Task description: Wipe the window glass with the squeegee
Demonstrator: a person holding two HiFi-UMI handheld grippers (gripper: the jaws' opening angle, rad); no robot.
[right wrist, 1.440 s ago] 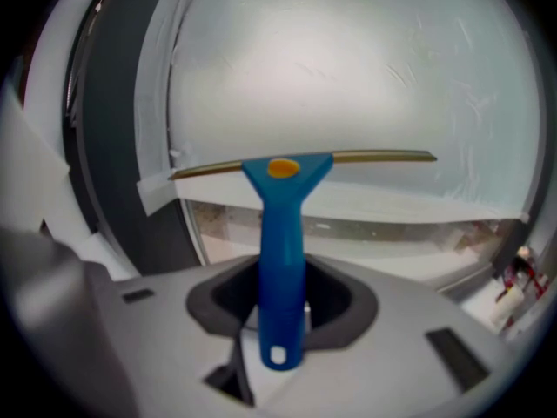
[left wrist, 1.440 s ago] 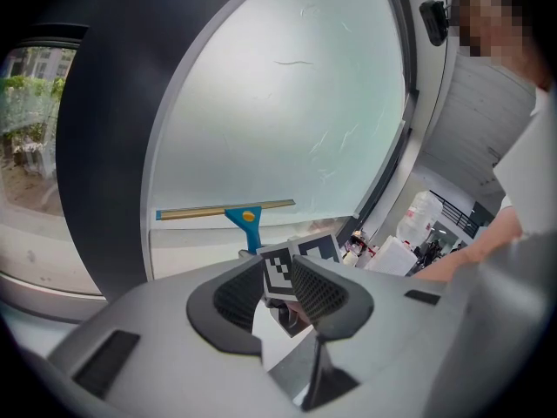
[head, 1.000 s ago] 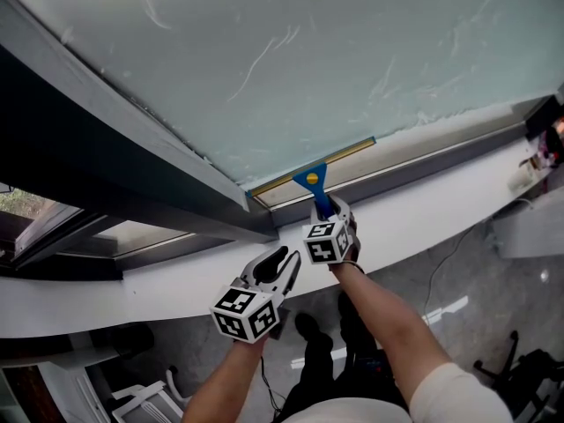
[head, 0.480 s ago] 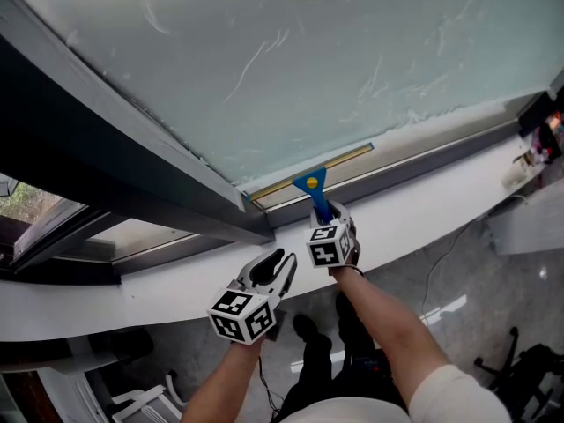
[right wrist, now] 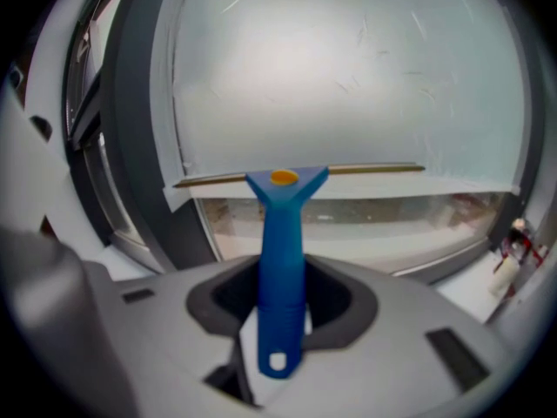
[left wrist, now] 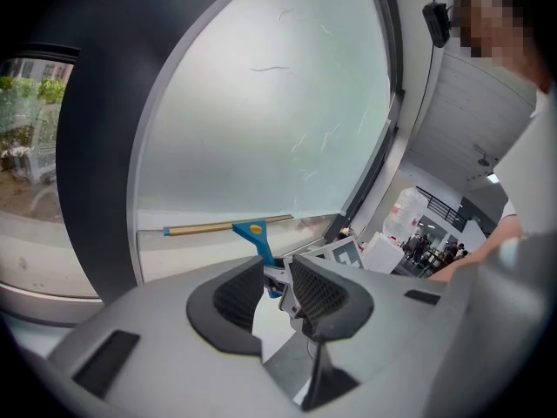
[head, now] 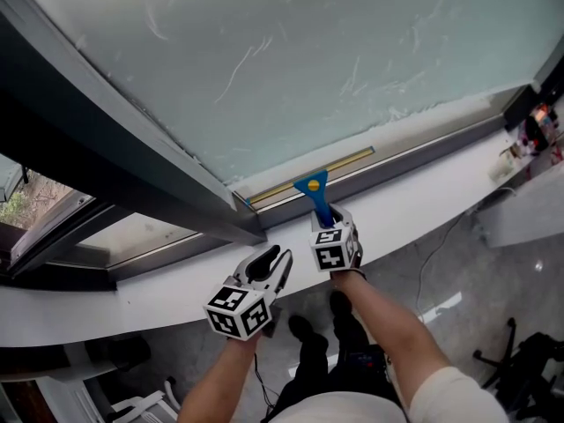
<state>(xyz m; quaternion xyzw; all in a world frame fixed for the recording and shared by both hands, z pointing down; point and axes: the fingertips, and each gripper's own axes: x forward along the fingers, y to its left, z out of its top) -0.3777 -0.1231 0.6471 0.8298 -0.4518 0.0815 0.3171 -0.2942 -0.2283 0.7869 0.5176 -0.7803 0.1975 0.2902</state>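
1. Right now your right gripper (head: 325, 218) is clamped on the blue handle of the squeegee (head: 313, 186). In the right gripper view the handle (right wrist: 283, 268) stands upright between the two jaws, and its end with the hanging hole sticks out below them.
2. The squeegee's brass-coloured blade (head: 308, 174) lies level across the bottom edge of the window glass (head: 308, 60), just above the lower frame rail. Its blue head with a yellow dot sits in the middle of the blade.
3. The glass looks frosted and pale green, with thin white streaks scattered across it.
4. Your left gripper (head: 275, 263) is empty. In the left gripper view its jaws (left wrist: 274, 290) stand apart with nothing between them, and through the gap you can see the squeegee (left wrist: 254, 231) and your right gripper's marker cube beyond.
5. The left gripper hangs beside and below the right one, off the glass and over the white window sill (head: 414, 210).
6. A dark window frame (head: 115, 139) runs diagonally along the left side of the pane, with a second, lower pane past it.
7. Below the sill you can see the glossy grey floor (head: 458, 271).
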